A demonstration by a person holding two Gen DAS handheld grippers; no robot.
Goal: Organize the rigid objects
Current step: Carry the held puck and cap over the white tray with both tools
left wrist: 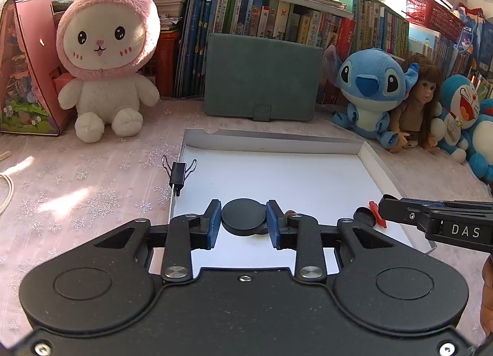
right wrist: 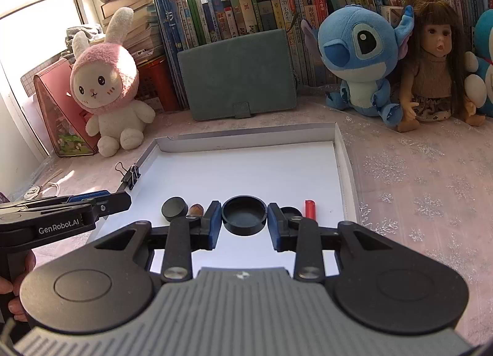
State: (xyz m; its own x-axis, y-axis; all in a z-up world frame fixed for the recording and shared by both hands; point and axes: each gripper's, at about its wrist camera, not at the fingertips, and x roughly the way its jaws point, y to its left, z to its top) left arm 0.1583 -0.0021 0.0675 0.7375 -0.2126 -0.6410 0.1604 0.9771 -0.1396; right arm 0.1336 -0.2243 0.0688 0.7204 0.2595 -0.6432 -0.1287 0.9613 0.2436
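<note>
A shallow white cardboard tray [left wrist: 277, 143] [right wrist: 246, 137] lies on the pink cloth. My left gripper [left wrist: 244, 222] stands with its blue pads against a flat black round lid [left wrist: 243, 213], also showing in the right wrist view [right wrist: 174, 208]. My right gripper [right wrist: 244, 220] has its pads against an open black round cup [right wrist: 244, 215]. A small brown piece [right wrist: 197, 209], another small black cap [right wrist: 291, 211] and a red stick [right wrist: 309, 208] lie in the tray beside them. A black binder clip [left wrist: 178, 172] [right wrist: 132, 175] grips the tray's left wall.
A pink-hooded rabbit plush [left wrist: 106, 57], a grey-green case [left wrist: 260, 77], a blue Stitch plush [left wrist: 371, 91], a doll [left wrist: 420, 100] and rows of books [left wrist: 277, 17] line the back. A pink house box [left wrist: 27, 72] stands at the left.
</note>
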